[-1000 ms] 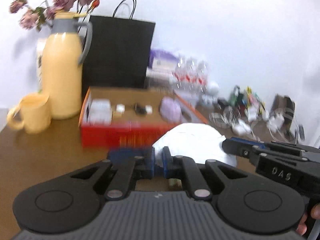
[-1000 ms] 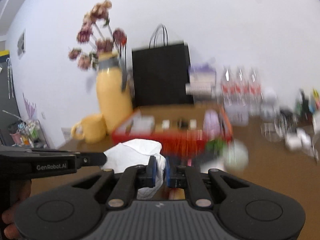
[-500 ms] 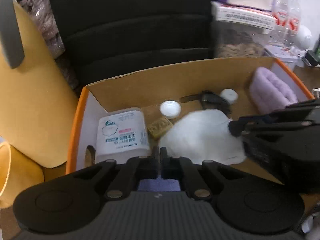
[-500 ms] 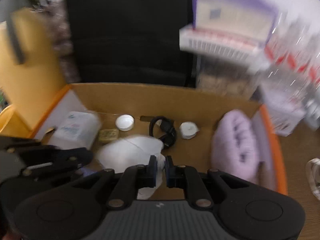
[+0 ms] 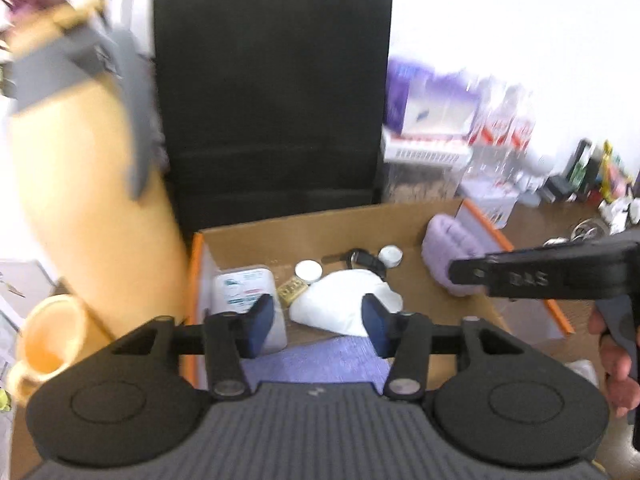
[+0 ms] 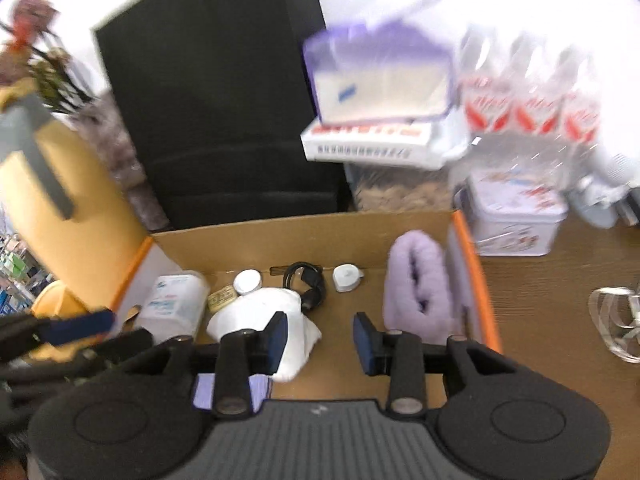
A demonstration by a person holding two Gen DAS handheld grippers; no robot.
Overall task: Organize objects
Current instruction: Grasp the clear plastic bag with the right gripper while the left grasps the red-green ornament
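A white crumpled cloth (image 5: 344,300) lies inside the orange-rimmed cardboard box (image 5: 320,224), next to a white wipes pack (image 5: 244,288), a small gold tin (image 5: 294,289), two white caps and a black cable (image 6: 306,280). It also shows in the right wrist view (image 6: 264,316). A purple item (image 5: 316,360) lies at the box's near edge. My left gripper (image 5: 316,324) is open and empty just above the cloth. My right gripper (image 6: 320,338) is open and empty, to the right of the cloth.
A rolled lilac towel (image 6: 416,284) lies at the box's right end. A yellow jug (image 5: 80,200) and yellow mug (image 5: 48,344) stand to the left. A black paper bag (image 5: 272,100) stands behind, with boxes, bottles (image 6: 532,112) and a tin (image 6: 516,220) at the right.
Both grippers were shut on the white cloth and carried it into the box. Now both have opened and pulled back, and the cloth rests in the box.
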